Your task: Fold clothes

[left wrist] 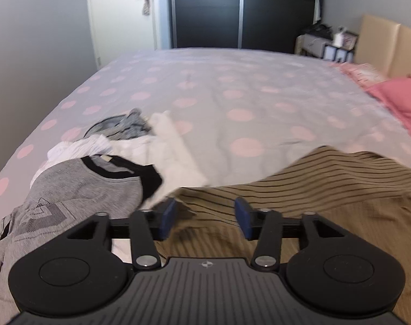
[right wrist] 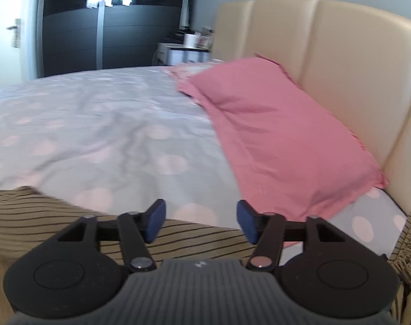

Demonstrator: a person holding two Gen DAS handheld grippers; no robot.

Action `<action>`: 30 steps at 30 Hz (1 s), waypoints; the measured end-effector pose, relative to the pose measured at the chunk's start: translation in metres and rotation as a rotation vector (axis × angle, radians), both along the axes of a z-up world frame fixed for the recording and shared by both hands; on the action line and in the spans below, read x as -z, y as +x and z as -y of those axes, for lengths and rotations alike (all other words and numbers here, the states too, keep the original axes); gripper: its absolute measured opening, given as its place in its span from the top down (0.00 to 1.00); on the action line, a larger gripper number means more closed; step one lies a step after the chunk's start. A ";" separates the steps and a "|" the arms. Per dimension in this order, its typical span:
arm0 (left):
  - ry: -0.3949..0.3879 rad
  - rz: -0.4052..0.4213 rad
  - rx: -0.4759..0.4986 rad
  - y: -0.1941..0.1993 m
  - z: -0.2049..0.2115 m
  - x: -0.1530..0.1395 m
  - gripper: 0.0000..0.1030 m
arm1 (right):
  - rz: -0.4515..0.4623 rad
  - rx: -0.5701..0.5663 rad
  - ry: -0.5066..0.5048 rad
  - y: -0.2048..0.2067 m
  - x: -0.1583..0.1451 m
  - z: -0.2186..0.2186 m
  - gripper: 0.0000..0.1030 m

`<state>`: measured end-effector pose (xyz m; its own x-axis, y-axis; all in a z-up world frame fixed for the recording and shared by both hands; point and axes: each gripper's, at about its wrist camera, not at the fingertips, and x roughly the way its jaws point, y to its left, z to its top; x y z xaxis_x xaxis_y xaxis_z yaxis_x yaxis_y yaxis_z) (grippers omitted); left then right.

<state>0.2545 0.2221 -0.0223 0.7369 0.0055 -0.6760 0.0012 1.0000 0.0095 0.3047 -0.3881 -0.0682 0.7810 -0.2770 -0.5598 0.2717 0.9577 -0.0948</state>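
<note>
An olive-brown garment with thin dark stripes point(left wrist: 327, 187) lies spread on the near part of the bed; in the right wrist view the same striped garment point(right wrist: 42, 211) runs along the bottom, with a gathered part at the far right edge. My left gripper point(left wrist: 205, 220) hovers above it, open, with nothing between its blue pads point(left wrist: 169, 216). My right gripper point(right wrist: 201, 220) is also open and empty over the garment's far edge. To the left lies a pile of other clothes: a grey top with a black collar point(left wrist: 91, 187), a white piece point(left wrist: 173, 149) and a grey patterned piece point(left wrist: 127, 127).
The bed cover point(left wrist: 232, 94) is pale grey with pink dots. A pink pillow point(right wrist: 273, 135) rests against the beige headboard point(right wrist: 341, 54) on the right. A bedside unit point(right wrist: 183, 51), a dark wardrobe point(left wrist: 205, 10) and a white door point(left wrist: 118, 13) stand beyond the bed.
</note>
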 end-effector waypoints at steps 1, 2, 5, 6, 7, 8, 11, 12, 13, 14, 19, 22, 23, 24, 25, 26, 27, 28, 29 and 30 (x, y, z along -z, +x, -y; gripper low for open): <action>-0.006 0.010 0.020 -0.009 0.004 -0.004 0.54 | -0.003 -0.025 0.007 -0.006 -0.004 -0.004 0.37; -0.011 0.017 0.040 -0.017 0.008 -0.008 0.54 | -0.009 -0.045 0.007 -0.012 -0.008 -0.008 0.37; -0.028 0.030 0.072 -0.047 0.018 -0.013 0.53 | -0.034 -0.089 -0.002 -0.033 -0.014 -0.019 0.37; -0.044 0.030 0.077 -0.057 0.020 -0.014 0.51 | -0.041 -0.103 0.001 -0.042 -0.015 -0.022 0.36; -0.062 0.026 0.081 -0.067 0.021 -0.013 0.51 | -0.051 -0.112 0.009 -0.050 -0.016 -0.025 0.36; -0.075 0.020 0.086 -0.076 0.023 -0.011 0.50 | -0.062 -0.120 0.018 -0.058 -0.016 -0.027 0.36; -0.100 -0.011 0.098 -0.105 0.028 -0.003 0.50 | -0.103 -0.141 0.034 -0.085 -0.014 -0.032 0.36; -0.110 -0.027 0.103 -0.114 0.030 0.001 0.50 | -0.115 -0.149 0.037 -0.095 -0.013 -0.033 0.36; -0.119 -0.043 0.109 -0.123 0.032 0.006 0.50 | -0.127 -0.159 0.040 -0.106 -0.010 -0.034 0.38; -0.126 -0.063 0.113 -0.132 0.034 0.010 0.50 | -0.141 -0.170 0.045 -0.118 -0.008 -0.034 0.38; -0.097 -0.179 0.118 -0.163 0.048 0.034 0.50 | -0.229 -0.212 0.072 -0.178 0.011 -0.030 0.49; -0.044 -0.228 0.117 -0.179 0.056 0.045 0.50 | -0.282 -0.216 0.095 -0.210 0.023 -0.025 0.53; -0.034 -0.243 0.114 -0.183 0.058 0.049 0.50 | -0.298 -0.216 0.108 -0.221 0.027 -0.023 0.54; -0.027 -0.260 0.111 -0.187 0.060 0.053 0.50 | -0.315 -0.216 0.124 -0.230 0.031 -0.021 0.55; -0.021 -0.277 0.107 -0.192 0.062 0.057 0.50 | -0.334 -0.215 0.141 -0.238 0.035 -0.019 0.56; -0.016 -0.292 0.108 -0.196 0.065 0.061 0.50 | -0.355 -0.219 0.161 -0.246 0.039 -0.017 0.56; -0.013 -0.304 0.116 -0.200 0.068 0.064 0.50 | -0.378 -0.223 0.180 -0.253 0.043 -0.017 0.56; -0.009 -0.312 0.125 -0.204 0.072 0.066 0.50 | -0.402 -0.227 0.198 -0.259 0.047 -0.016 0.56; -0.001 -0.315 0.137 -0.209 0.076 0.069 0.50 | -0.427 -0.224 0.213 -0.265 0.051 -0.017 0.56; 0.011 -0.314 0.152 -0.213 0.081 0.070 0.50 | -0.451 -0.219 0.228 -0.272 0.055 -0.018 0.55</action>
<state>0.0418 0.1410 -0.0923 0.4858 -0.0794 -0.8704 0.1543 0.9880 -0.0040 0.0331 -0.3704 -0.1232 0.4754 0.0325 -0.8792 0.0447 0.9971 0.0610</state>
